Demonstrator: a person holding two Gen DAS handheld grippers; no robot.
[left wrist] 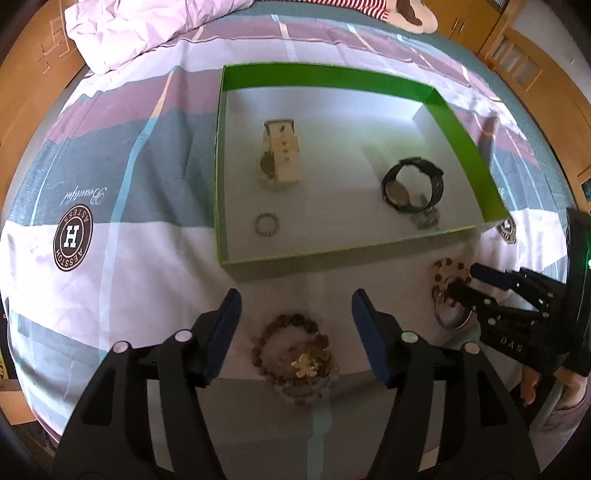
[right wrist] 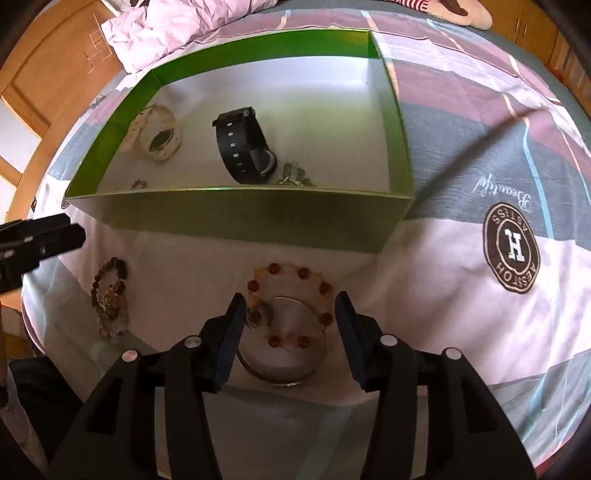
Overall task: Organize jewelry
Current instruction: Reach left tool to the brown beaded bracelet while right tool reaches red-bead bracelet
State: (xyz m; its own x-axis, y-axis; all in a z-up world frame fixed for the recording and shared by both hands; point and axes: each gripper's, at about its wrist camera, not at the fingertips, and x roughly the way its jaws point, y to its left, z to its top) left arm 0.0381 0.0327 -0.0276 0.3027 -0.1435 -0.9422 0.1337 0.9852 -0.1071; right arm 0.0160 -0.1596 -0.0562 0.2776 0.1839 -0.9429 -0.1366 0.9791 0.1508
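Note:
My left gripper (left wrist: pixel 295 299) stands open, pointing down over a pile of brown bead bracelets (left wrist: pixel 295 354) with a gold charm on the bedsheet; its pads touch nothing. My right gripper (right wrist: pixel 291 298) is open too, its fingers straddling an amber bead bracelet (right wrist: pixel 303 273) that lies on a silver bangle (right wrist: pixel 280 373). A green box (left wrist: pixel 332 258) with a white floor holds a cream watch (left wrist: pixel 282 155), a black watch (left wrist: pixel 410 184), a small ring bracelet (left wrist: pixel 266 224) and a silver piece (left wrist: pixel 426 218).
The box sits on a striped pink, grey and white bedsheet (left wrist: pixel 110 277) just beyond both grippers. A crumpled pink quilt (left wrist: pixel 147 33) lies at the far left. Wooden furniture (left wrist: pixel 528 62) rings the bed. The other gripper shows at each view's edge.

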